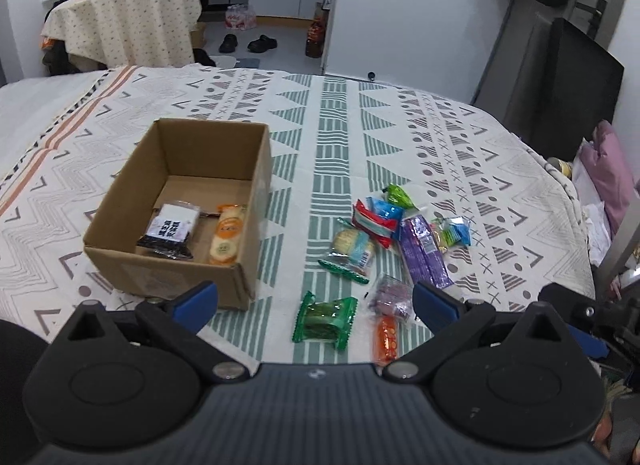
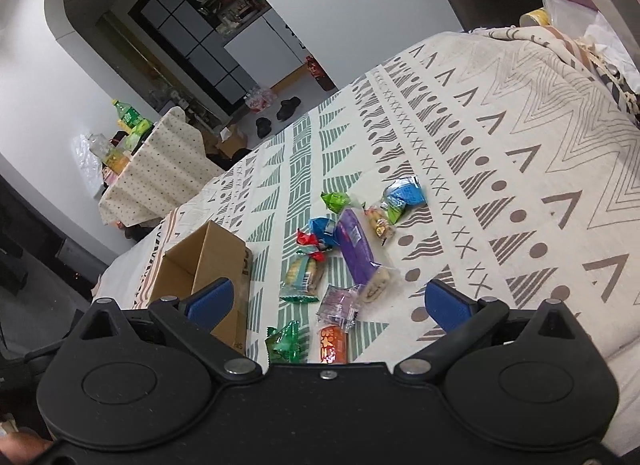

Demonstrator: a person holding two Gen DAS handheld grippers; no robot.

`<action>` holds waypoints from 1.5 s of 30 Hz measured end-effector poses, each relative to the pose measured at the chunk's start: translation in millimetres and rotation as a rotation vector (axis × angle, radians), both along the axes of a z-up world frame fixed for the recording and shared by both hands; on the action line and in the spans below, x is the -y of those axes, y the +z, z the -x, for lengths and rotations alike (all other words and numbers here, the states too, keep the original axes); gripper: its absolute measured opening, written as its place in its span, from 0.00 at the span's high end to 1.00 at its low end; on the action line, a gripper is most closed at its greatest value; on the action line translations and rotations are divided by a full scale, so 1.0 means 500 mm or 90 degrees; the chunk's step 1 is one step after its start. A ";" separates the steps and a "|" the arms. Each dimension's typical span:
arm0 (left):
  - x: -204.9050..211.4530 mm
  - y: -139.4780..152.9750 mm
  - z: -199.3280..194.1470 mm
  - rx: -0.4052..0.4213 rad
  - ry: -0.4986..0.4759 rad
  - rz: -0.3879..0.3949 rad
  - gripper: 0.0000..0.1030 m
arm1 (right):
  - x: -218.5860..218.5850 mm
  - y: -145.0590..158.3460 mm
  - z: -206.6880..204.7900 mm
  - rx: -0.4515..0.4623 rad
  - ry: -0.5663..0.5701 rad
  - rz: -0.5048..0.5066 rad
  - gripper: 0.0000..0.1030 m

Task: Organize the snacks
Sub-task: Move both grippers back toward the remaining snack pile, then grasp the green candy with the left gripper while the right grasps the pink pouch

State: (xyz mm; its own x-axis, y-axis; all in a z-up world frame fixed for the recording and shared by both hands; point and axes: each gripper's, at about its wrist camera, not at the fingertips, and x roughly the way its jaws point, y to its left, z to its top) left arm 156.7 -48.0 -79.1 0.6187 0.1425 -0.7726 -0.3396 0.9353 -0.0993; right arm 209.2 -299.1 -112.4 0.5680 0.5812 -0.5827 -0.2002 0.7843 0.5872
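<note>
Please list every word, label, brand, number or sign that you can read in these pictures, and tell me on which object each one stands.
No text can be read with certainty.
Dark packet in the cardboard box: white characters, too blurred to read.
Orange packet: large white characters, too blurred.
Cardboard box, outer side: dark printed marks, cut off and unreadable.
Biscuit packet: a barcode only, digits too small.
Purple packet: small print, too small.

A cardboard box (image 1: 176, 209) is sitting open on the patterned bedspread (image 1: 460, 133), holding a black-and-white packet (image 1: 170, 231) and an orange biscuit pack (image 1: 227, 234). To its right, loose snacks are lying scattered, a purple bar (image 1: 425, 251) among them. The left gripper (image 1: 316, 299) is hovering with jaws spread wide over a green wrapper (image 1: 325, 321).
</note>
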 end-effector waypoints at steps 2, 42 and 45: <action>0.004 -0.007 -0.004 -0.004 0.000 0.000 0.00 | 0.005 -0.008 -0.003 -0.008 -0.003 -0.002 0.01; -0.065 -0.254 -0.130 -0.112 0.036 0.086 0.63 | -0.146 -0.181 -0.152 -0.201 0.014 0.006 0.26; -0.070 -0.243 -0.126 -0.100 0.031 0.091 0.63 | -0.157 -0.189 -0.151 -0.205 0.017 0.009 0.27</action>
